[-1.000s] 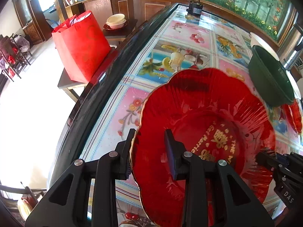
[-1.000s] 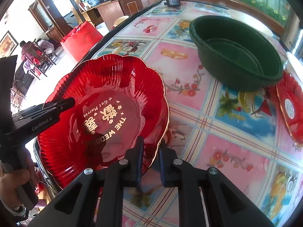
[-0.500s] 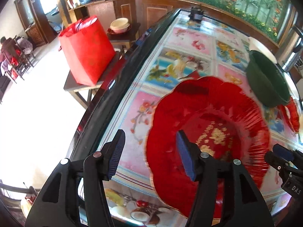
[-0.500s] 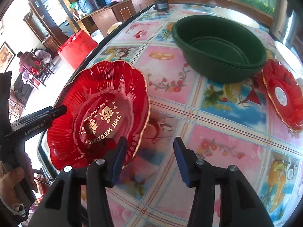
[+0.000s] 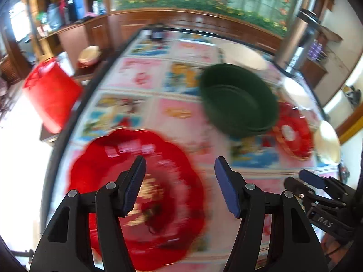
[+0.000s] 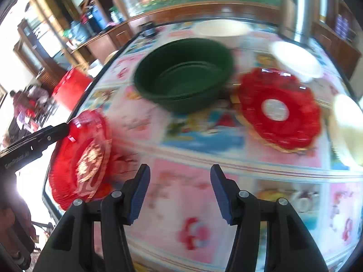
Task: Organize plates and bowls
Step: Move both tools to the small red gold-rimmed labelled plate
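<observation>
A large red scalloped plate with gold lettering lies flat on the table near its left edge, also in the right wrist view. My left gripper hovers above its right part, jaws opening, nothing between the pads. My right gripper hangs over bare tablecloth to the right of that plate, jaws also opening and empty. A dark green bowl stands farther back. A second red plate lies to its right. Both views are motion-blurred.
The table wears a flowered cloth with a dark edge at the left. White plates and a white bowl sit at the back right, another white plate at far right. A red bag stands on a side table beyond the left edge.
Both grippers let go of the large red plate's rim, opened wide and drew up and away to the right. The plate stays on the table.
</observation>
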`<state>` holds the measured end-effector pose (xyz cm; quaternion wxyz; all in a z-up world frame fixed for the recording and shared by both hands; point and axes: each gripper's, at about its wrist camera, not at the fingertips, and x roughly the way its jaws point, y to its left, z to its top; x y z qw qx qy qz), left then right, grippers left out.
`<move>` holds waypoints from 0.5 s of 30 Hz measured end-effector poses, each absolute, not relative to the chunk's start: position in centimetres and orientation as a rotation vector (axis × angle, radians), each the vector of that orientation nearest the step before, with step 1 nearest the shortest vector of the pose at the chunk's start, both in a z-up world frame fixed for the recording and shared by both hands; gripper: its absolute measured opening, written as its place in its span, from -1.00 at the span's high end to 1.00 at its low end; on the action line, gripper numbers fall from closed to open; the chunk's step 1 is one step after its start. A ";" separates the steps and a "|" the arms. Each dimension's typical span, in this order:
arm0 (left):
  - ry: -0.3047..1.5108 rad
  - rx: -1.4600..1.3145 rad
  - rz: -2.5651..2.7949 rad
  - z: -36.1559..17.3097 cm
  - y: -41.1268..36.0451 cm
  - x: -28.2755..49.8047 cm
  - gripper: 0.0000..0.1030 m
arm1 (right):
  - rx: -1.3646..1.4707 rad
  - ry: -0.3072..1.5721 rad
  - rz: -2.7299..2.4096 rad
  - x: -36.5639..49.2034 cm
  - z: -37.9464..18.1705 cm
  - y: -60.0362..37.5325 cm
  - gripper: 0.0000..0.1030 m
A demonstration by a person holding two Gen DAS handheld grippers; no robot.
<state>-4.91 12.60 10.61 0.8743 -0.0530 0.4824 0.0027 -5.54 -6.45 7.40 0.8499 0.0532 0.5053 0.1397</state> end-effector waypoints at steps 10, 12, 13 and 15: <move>1.081 -0.112 -0.149 8.8 1.3 -0.7 -0.23 | 0.169 1.059 0.151 -2.1 7.7 -16.5 -0.14; 1.092 -0.109 -0.148 8.3 -0.1 -0.1 -0.23 | 0.159 1.049 0.143 -1.1 7.9 -17.5 -0.14; 1.099 -0.108 -0.148 8.0 -0.8 0.2 -0.23 | 0.155 1.051 0.150 -0.5 7.9 -18.0 -0.14; 1.112 -0.114 -0.145 7.5 -1.8 0.8 -0.23 | 0.147 1.048 0.173 0.9 8.2 -18.8 -0.14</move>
